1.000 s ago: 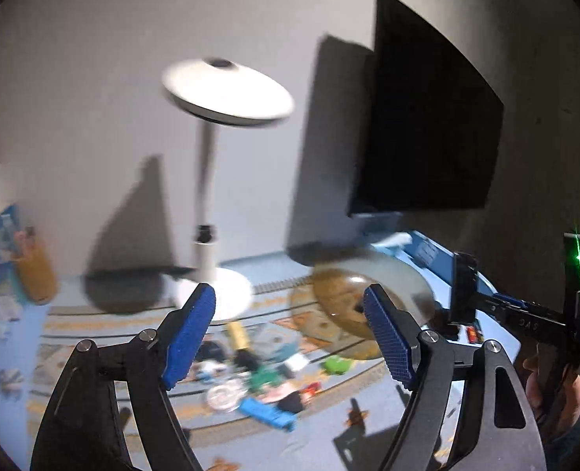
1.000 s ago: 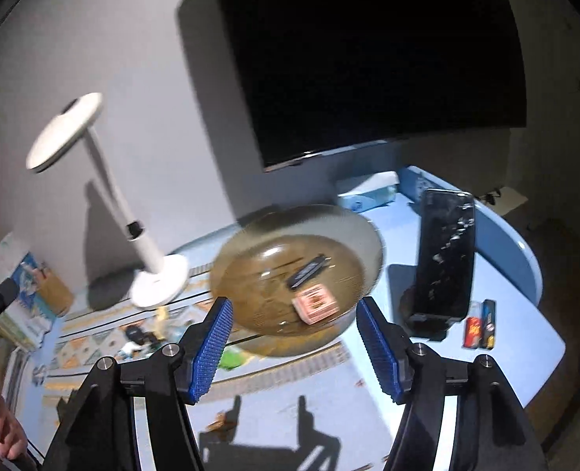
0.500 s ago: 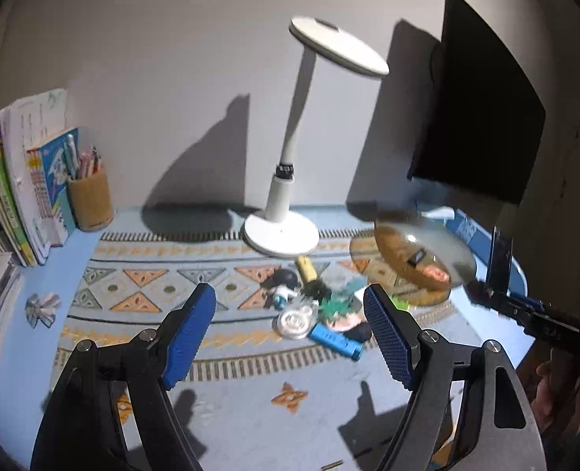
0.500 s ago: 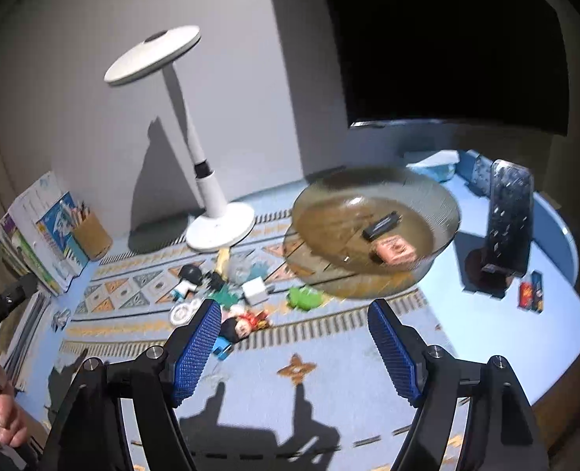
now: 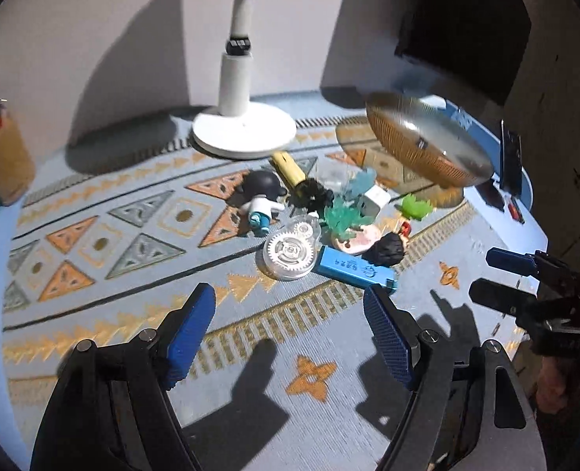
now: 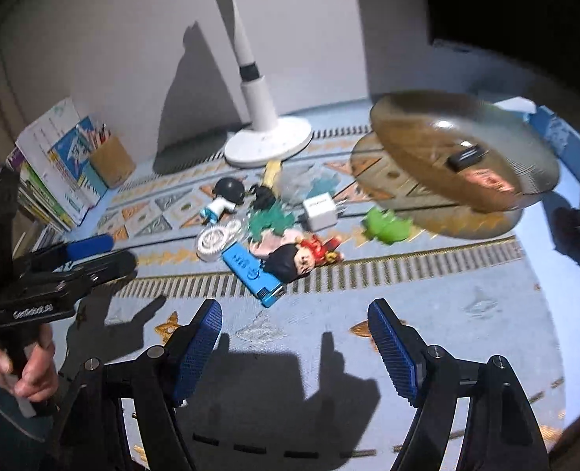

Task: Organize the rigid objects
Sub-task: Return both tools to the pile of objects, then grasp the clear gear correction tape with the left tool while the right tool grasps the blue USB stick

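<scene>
While both the left hand-held gripper (image 5: 288, 331) and the right hand-held gripper (image 6: 294, 339) are hanging apart and empty, having dipped from the wall, they are nearing the toy pile (image 5: 321, 219) lying beside the bowl (image 5: 427, 145) on the table (image 5: 93, 204).

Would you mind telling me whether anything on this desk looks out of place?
Yes: small toys and gadgets lie heaped loose on the patterned mat beside the amber bowl, which holds only two items.

Bare mat (image 5: 250, 353) lies open before the toy pile (image 5: 321, 216); behind it the lamp base (image 5: 244, 133) and glass bowl (image 5: 427, 145) block passage.
</scene>
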Demonstrator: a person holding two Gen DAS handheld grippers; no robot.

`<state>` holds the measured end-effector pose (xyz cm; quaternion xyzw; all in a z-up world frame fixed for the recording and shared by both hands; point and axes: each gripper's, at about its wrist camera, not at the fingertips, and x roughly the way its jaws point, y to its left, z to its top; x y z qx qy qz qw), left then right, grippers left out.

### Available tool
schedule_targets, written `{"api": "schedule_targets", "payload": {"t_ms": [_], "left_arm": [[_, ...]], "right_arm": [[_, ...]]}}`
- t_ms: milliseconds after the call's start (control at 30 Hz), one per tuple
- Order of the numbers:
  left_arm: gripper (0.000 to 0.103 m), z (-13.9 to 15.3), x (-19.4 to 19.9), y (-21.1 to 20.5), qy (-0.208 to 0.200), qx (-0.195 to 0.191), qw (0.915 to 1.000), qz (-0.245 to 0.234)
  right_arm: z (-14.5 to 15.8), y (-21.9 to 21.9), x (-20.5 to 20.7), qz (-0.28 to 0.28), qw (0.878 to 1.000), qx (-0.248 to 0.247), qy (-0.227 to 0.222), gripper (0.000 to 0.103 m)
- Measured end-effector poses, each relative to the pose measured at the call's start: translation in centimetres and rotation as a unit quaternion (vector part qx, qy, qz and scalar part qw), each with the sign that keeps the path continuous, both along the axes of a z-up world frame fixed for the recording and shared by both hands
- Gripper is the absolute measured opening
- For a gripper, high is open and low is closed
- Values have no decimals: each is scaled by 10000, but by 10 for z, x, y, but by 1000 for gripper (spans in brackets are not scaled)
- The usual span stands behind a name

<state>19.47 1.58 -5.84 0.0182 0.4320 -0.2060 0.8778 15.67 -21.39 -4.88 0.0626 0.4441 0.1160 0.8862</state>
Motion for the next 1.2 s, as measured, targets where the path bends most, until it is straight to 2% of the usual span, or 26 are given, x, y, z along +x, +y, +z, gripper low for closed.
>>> {"api": "schedule_targets", "payload": {"t_ms": [200, 333, 400, 633, 733, 767, 867, 900, 933, 967, 1033, 1200], "left_arm": [[77, -24, 34, -8, 321, 79, 9993, -196], [77, -45, 58, -17, 574, 275, 9976, -271], [77, -53, 66, -23, 666, 368, 9965, -342], [77, -56, 80, -36, 559, 485, 9962, -450], [77, -57, 83, -41, 512, 553, 9962, -443], [76, -57, 84, -43, 486, 595, 9961, -431], [75, -58, 83, -49, 428, 733, 9956, -400], [75, -58, 82, -51, 418, 740, 9956, -406], [70, -58, 80, -52, 388, 752, 9956, -404], [57, -57, 77, -55, 341, 776, 9956, -410], [46, -56, 70, -59, 245, 914, 9947, -403], [46, -55, 42, -55, 254, 805, 9961, -265]], "right_arm": [[-28, 5, 19, 164, 9995, 55, 249, 76], [-57, 16, 31, 356, 9977, 189, 544, 62], [-57, 26, 31, 423, 9986, -105, 298, 61], [-67, 65, 56, 791, 9922, -965, 56, 61], [-69, 74, 64, 922, 9905, -1016, -12, 59], [-69, 75, 66, 940, 9903, -1025, -22, 57], [-65, 76, 60, 1023, 9895, -1018, -99, 39], [-64, 77, 57, 1075, 9894, -970, -105, 26], [-63, 77, 54, 1055, 9892, -1009, -103, 25], [-63, 76, 50, 1014, 9889, -1079, -117, 24], [-62, 72, 41, 989, 9889, -1106, -103, 24], [-60, 44, 16, 699, 9930, -951, 14, 24]]}}
